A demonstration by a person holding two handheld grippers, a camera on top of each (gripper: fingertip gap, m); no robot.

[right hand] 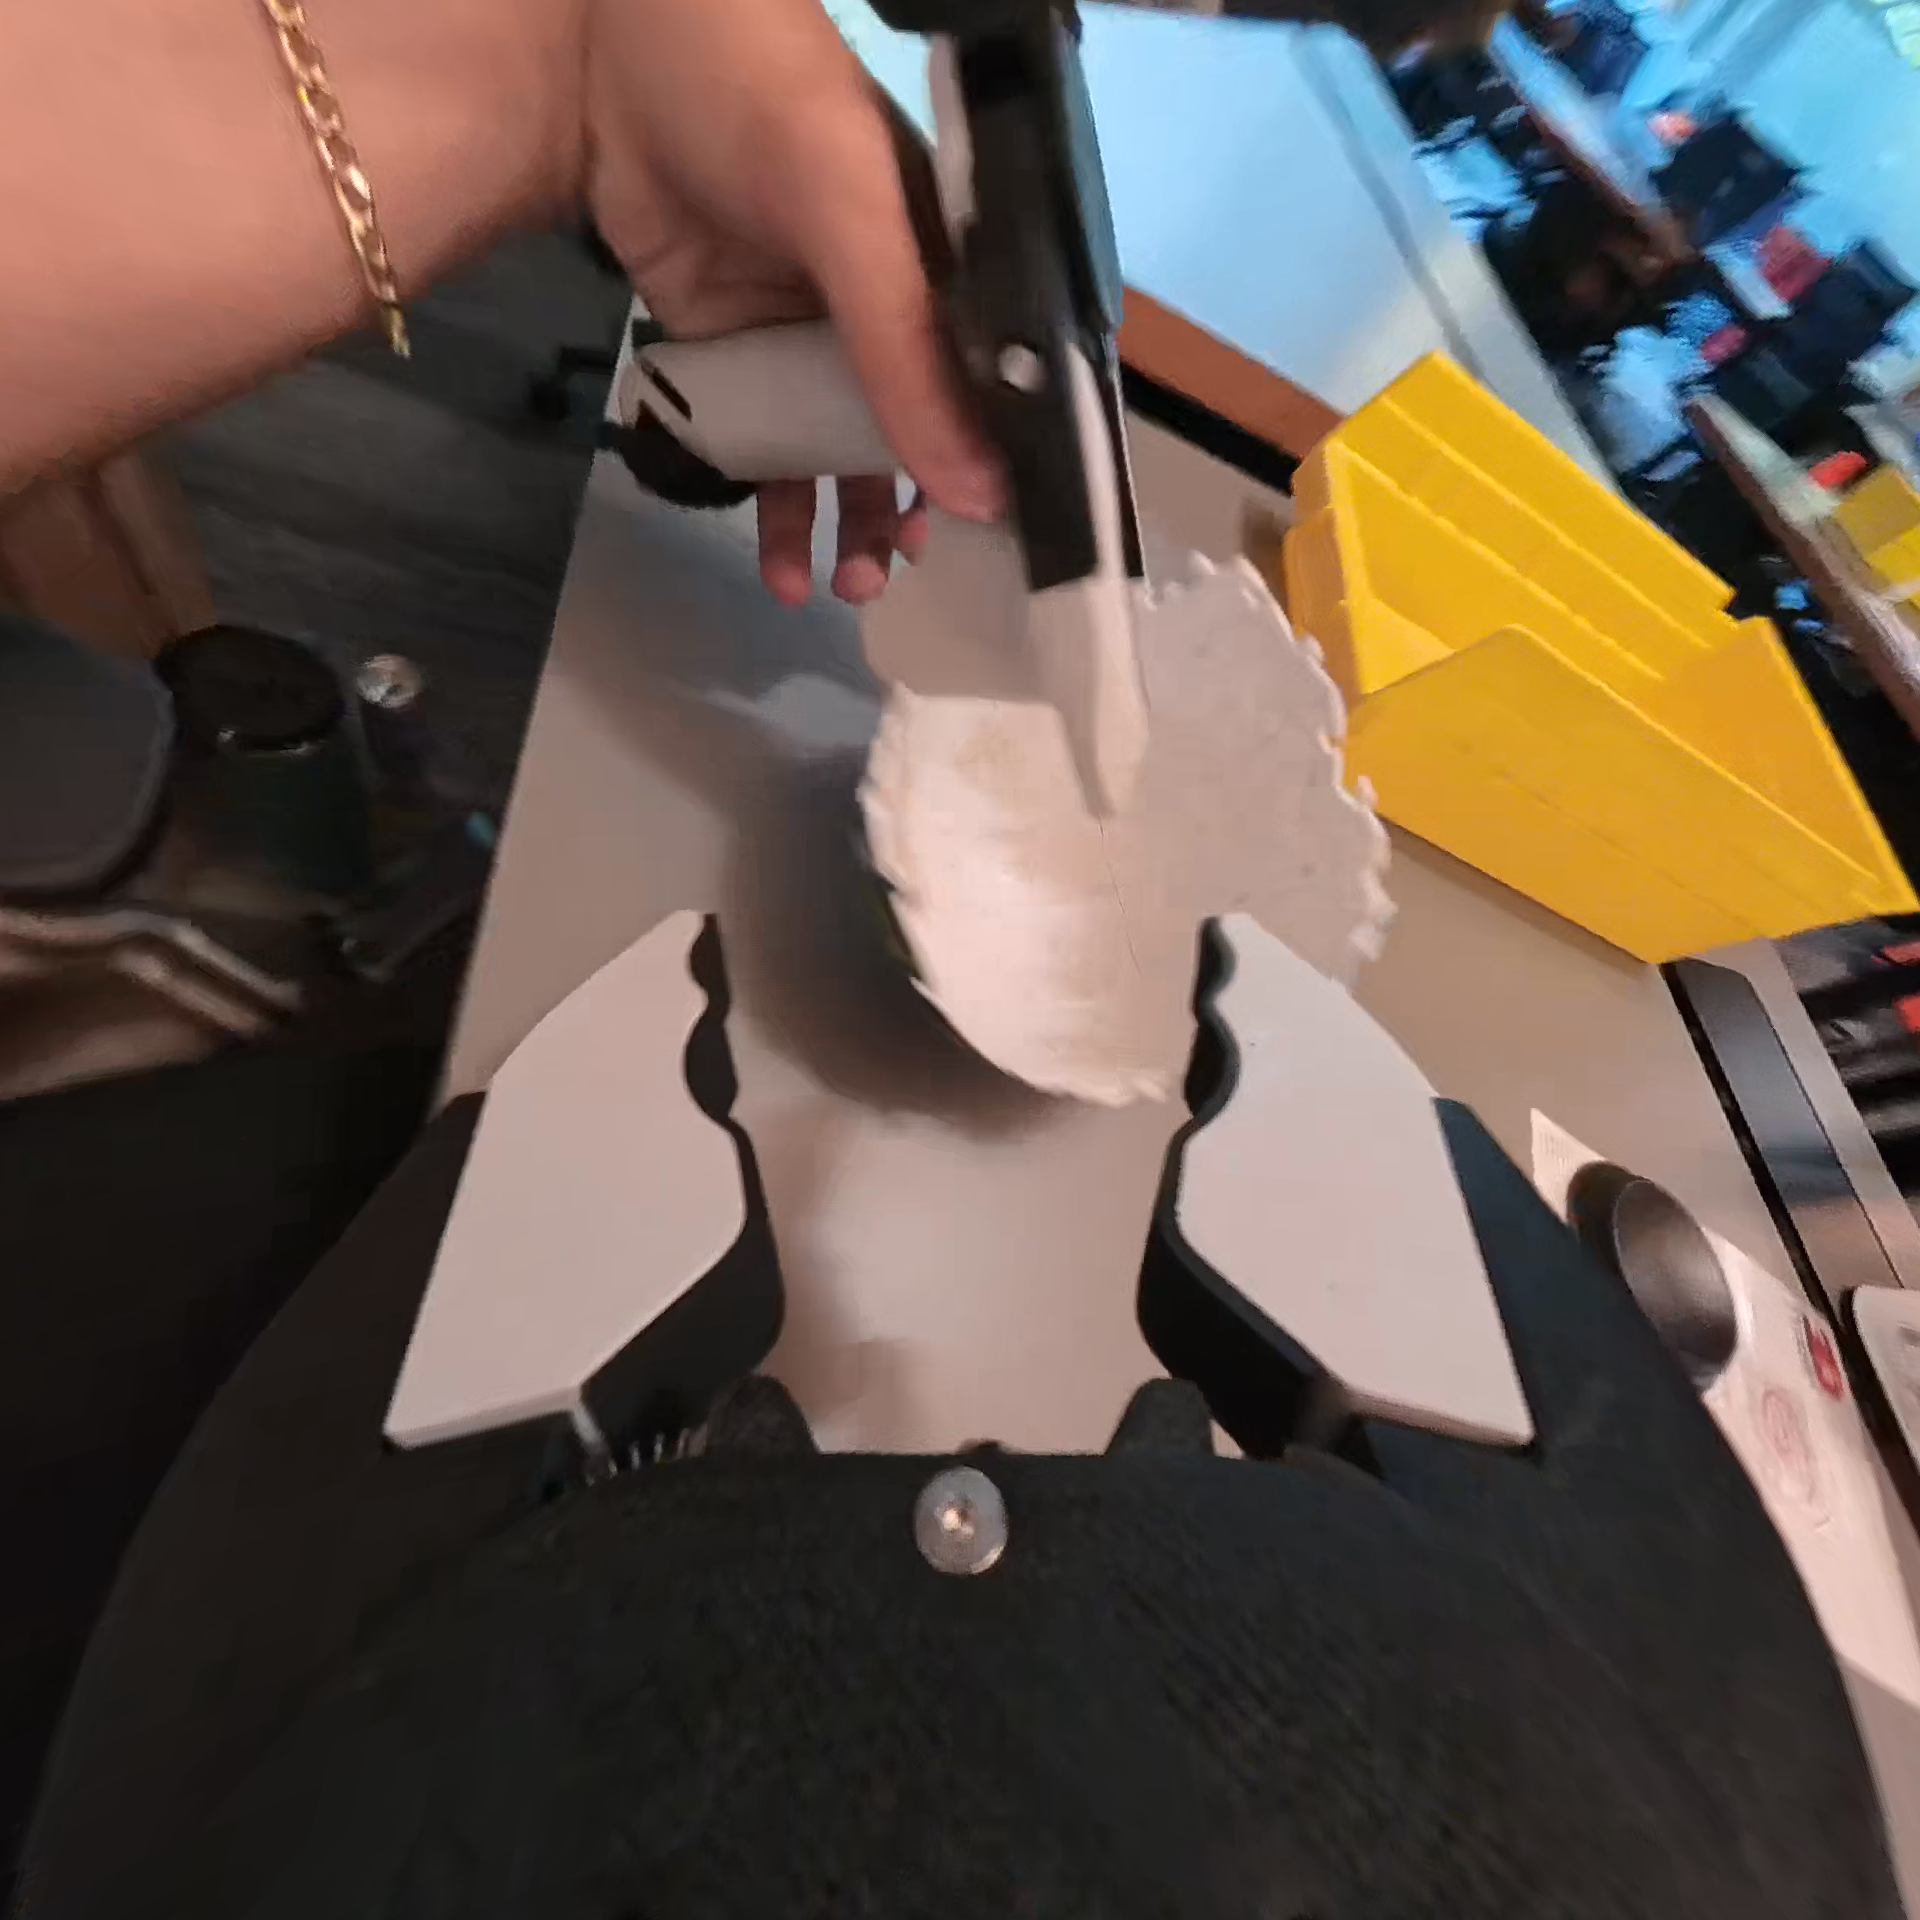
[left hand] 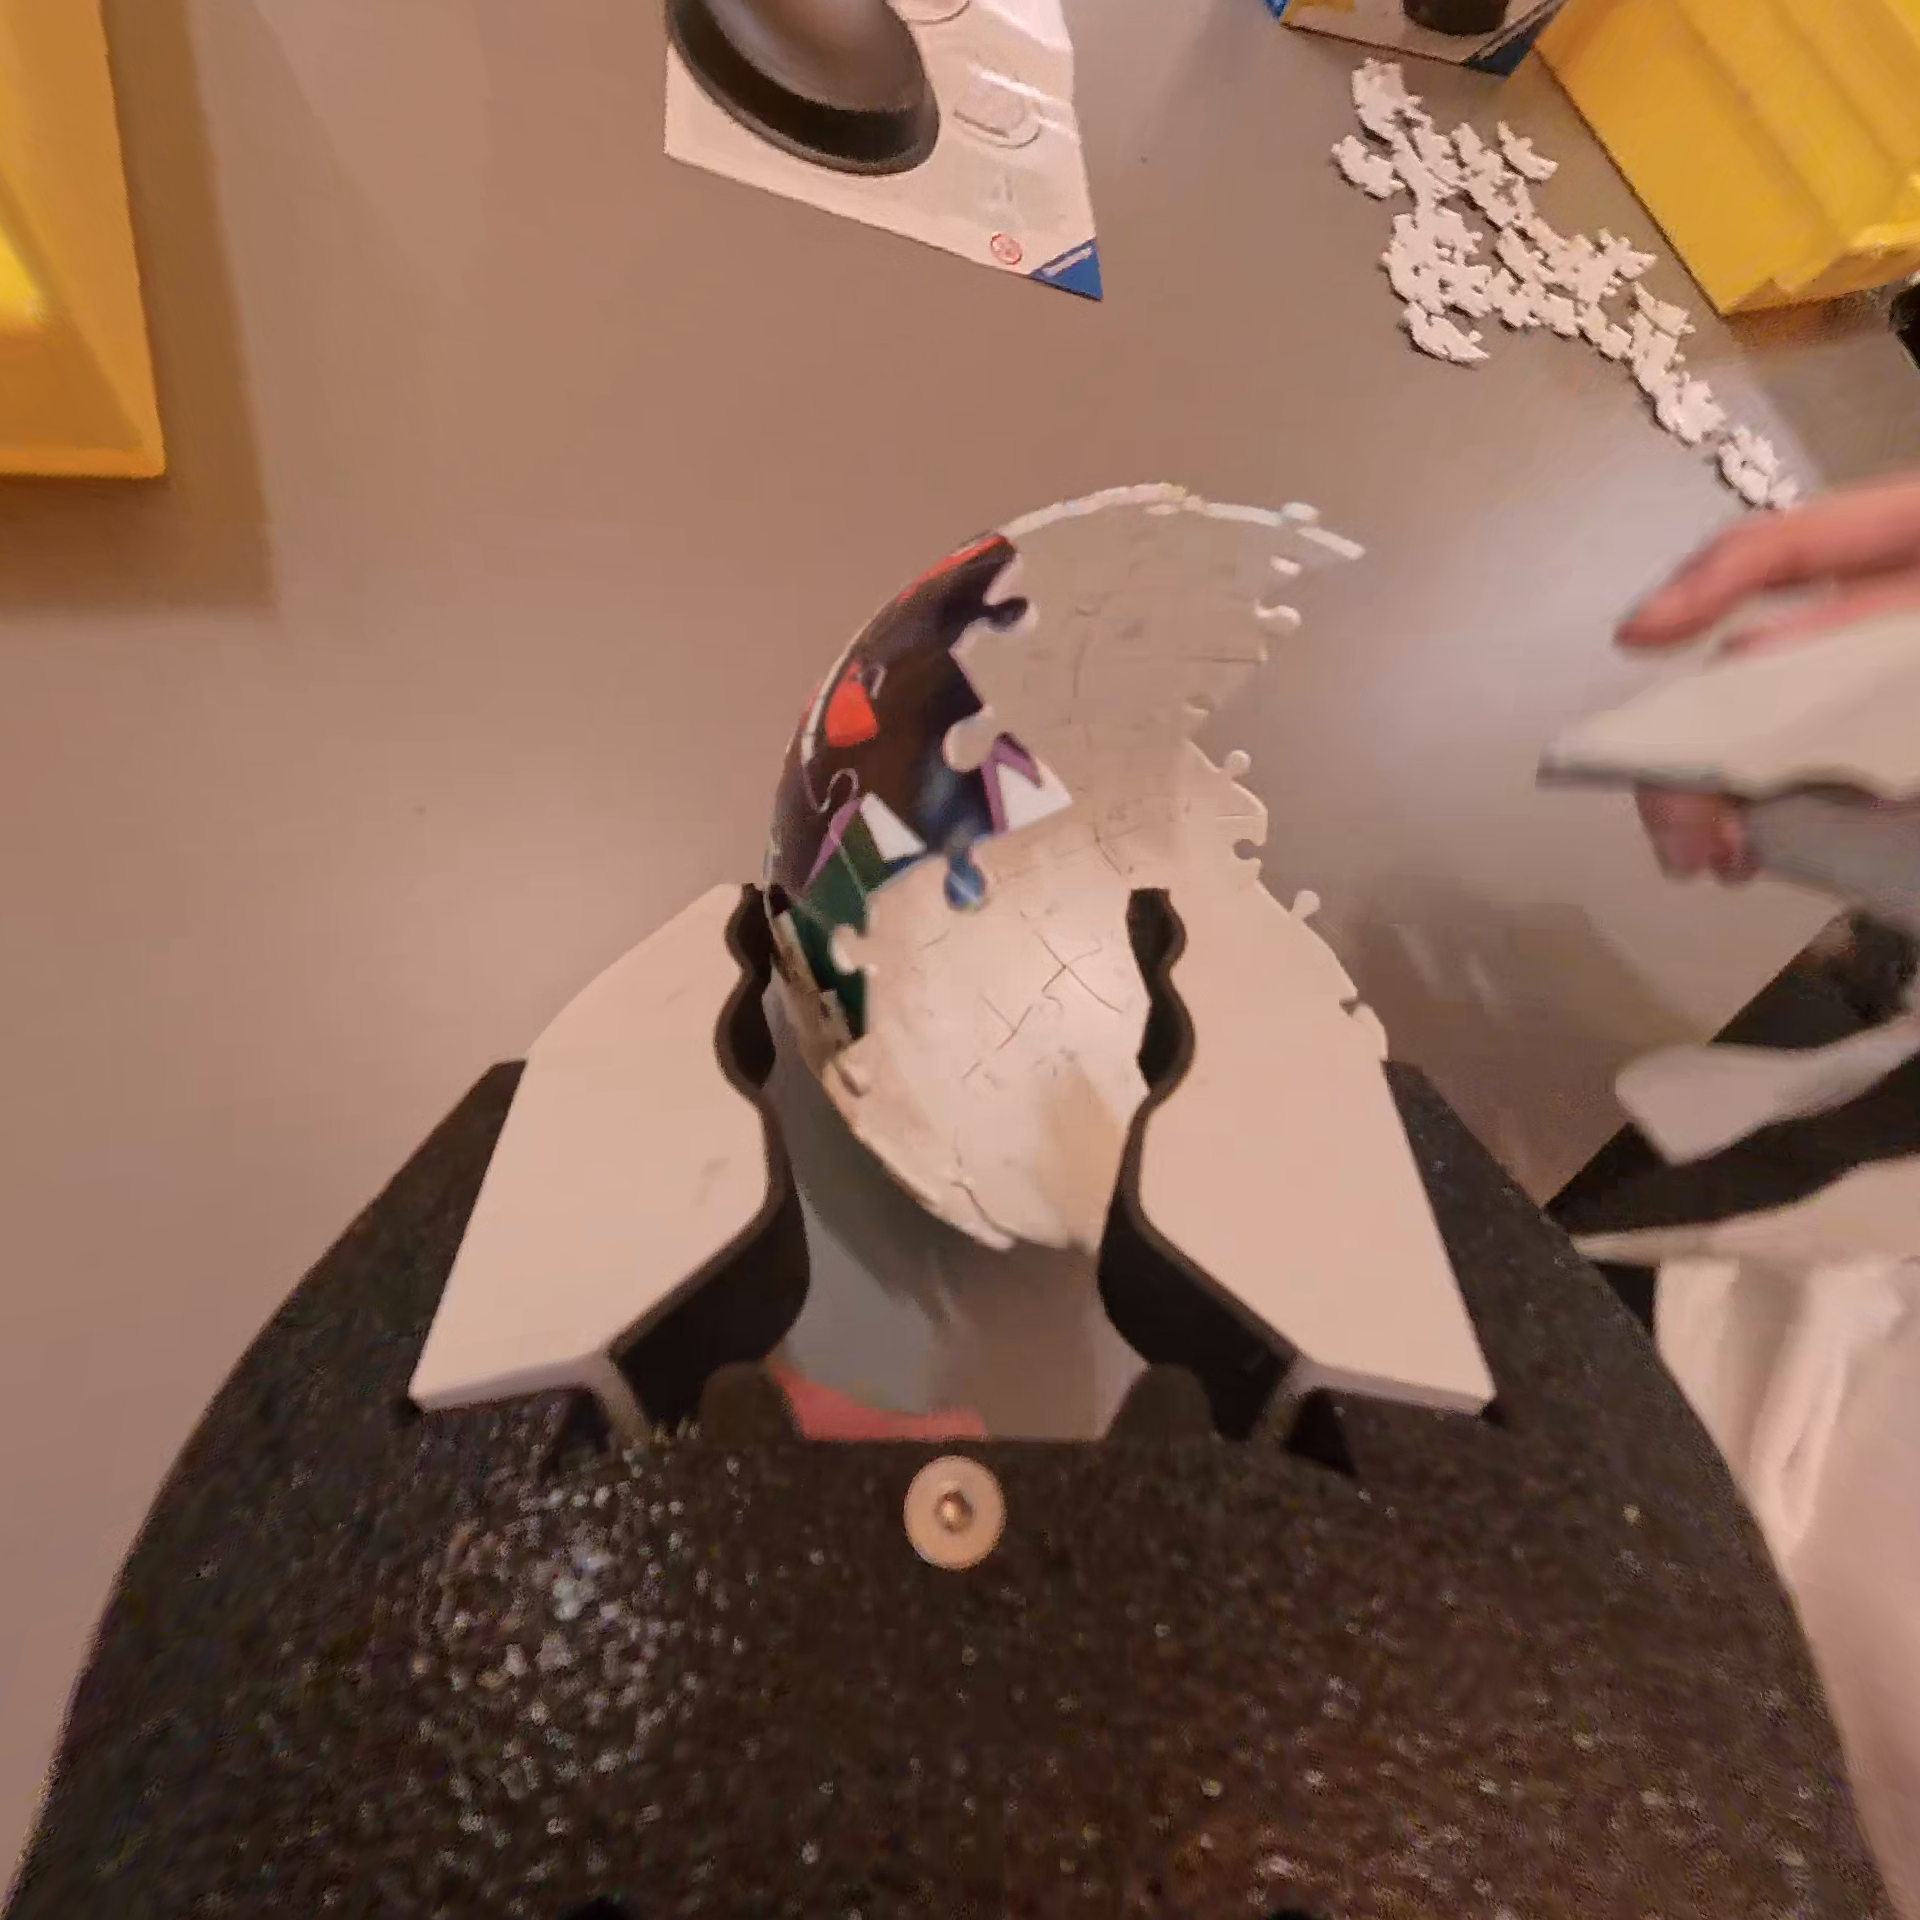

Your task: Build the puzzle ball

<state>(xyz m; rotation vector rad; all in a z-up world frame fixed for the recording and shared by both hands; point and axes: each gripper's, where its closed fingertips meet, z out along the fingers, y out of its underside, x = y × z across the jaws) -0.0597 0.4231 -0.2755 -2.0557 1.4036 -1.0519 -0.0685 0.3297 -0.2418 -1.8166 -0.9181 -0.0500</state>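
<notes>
Left wrist view: the left gripper (left hand: 951, 935) clamps one half-built puzzle ball (left hand: 1049, 831) — a curved shell held above the table (left hand: 468, 727), its white inside showing — with one heap of loose pieces (left hand: 1507, 218) far right. Right wrist view: the right gripper (right hand: 956, 987) gapes wide and holds nothing — the shell (right hand: 1039, 894) hangs just beyond its tips, beside three yellow bins (right hand: 1558, 748).

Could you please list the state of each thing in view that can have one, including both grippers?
Left gripper: shut on the partial puzzle ball.
Partial puzzle ball: unfinished curved shell, jagged open edge, white inside facing the camera.
Right gripper: open, holding nothing.
Loose puzzle pieces: unassembled, heaped on the table.
Yellow bins: nested on the table.
</notes>
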